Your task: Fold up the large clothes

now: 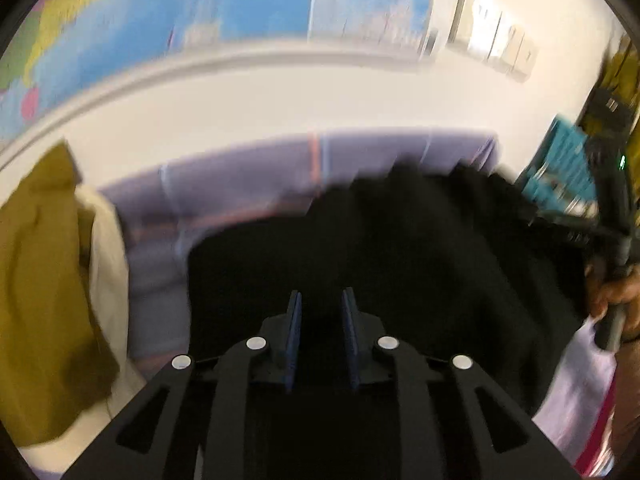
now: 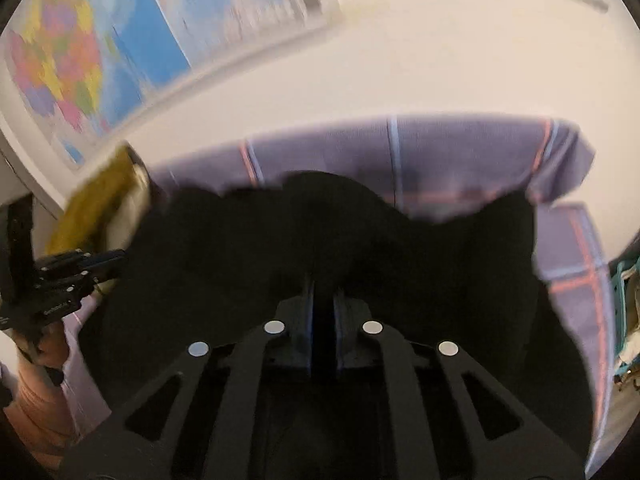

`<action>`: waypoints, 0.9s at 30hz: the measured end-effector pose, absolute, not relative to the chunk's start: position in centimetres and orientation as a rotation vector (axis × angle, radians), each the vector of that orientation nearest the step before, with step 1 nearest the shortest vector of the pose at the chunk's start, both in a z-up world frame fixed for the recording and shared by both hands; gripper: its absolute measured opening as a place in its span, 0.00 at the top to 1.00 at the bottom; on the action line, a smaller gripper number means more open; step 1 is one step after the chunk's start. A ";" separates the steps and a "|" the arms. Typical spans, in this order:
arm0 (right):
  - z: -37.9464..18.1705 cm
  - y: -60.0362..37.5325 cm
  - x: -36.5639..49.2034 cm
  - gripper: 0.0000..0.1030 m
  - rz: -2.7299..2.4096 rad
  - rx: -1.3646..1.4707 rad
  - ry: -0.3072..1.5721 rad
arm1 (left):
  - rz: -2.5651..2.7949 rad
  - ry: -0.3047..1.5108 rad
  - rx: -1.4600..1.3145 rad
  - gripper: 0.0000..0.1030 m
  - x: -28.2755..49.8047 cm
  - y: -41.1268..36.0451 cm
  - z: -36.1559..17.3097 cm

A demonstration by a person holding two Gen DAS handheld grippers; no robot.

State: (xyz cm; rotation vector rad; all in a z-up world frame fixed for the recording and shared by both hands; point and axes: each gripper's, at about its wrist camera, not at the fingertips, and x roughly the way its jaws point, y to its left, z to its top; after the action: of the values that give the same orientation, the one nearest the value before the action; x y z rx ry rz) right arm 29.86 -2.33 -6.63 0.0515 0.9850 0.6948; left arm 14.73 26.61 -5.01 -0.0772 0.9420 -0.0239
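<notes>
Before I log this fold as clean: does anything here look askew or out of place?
Mostly the black garment: it lies bunched on the purple checked sheet, its far edge wavy rather than straight. An olive-and-cream pile sits crumpled at the sheet's left end. Both views are blurred, so finer faults cannot be told.

Black garment rumpled, spread over purple plaid sheet, far edge bunched.

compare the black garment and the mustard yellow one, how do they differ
The black garment lies in the middle of the purple checked sheet, under both cameras; the mustard yellow garment sits off at the sheet's left edge. The black one is spread wide with a wavy far edge; the yellow one is bunched in a heap against something cream-coloured. Both are plain, single-colour fabric, and blur hides finer detail.
</notes>
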 end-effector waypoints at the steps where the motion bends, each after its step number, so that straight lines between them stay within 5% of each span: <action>1: -6.7 -2.7 29.7 0.83 0.687 0.062 0.977 | -0.032 0.951 -0.083 0.65 14.2 26.8 -5.3; 3: -6.0 -3.6 29.2 0.56 0.690 0.095 0.949 | -0.050 0.921 -0.085 0.42 12.3 27.3 -5.1; 5: -3.9 -5.9 27.6 0.49 0.697 0.119 0.866 | -0.047 0.888 -0.081 0.29 10.4 27.8 -4.6; 12: -2.8 -14.1 21.7 0.20 0.596 0.064 0.744 | -0.123 0.862 -0.027 0.14 4.9 25.5 -5.6; 17: -8.0 -15.7 20.2 0.16 0.624 0.077 0.847 | -0.092 0.895 0.045 0.14 4.8 23.1 -8.0; 19: -9.2 -15.4 20.5 0.23 0.642 0.115 0.855 | -0.064 0.871 0.068 0.22 5.0 22.9 -8.8; 21: -9.4 -15.4 20.9 0.65 0.702 0.186 0.857 | -0.050 0.875 0.013 0.42 5.7 23.5 -9.0; 22: -9.0 -15.6 20.7 0.76 0.737 0.209 0.857 | -0.053 0.878 -0.024 0.47 5.7 23.9 -8.6; 24: -6.9 -16.4 19.9 0.83 0.751 0.234 0.816 | -0.049 0.862 -0.054 0.71 5.3 24.4 -7.4; 27: -2.1 -17.9 17.4 0.84 0.783 0.256 0.724 | -0.053 0.860 -0.157 0.89 4.5 26.2 -4.9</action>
State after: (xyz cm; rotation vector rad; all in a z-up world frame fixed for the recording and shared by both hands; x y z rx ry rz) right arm 17.43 -17.94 -2.06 0.2555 0.7238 0.7833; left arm 4.46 26.21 -4.88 -0.1567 0.8602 -0.0534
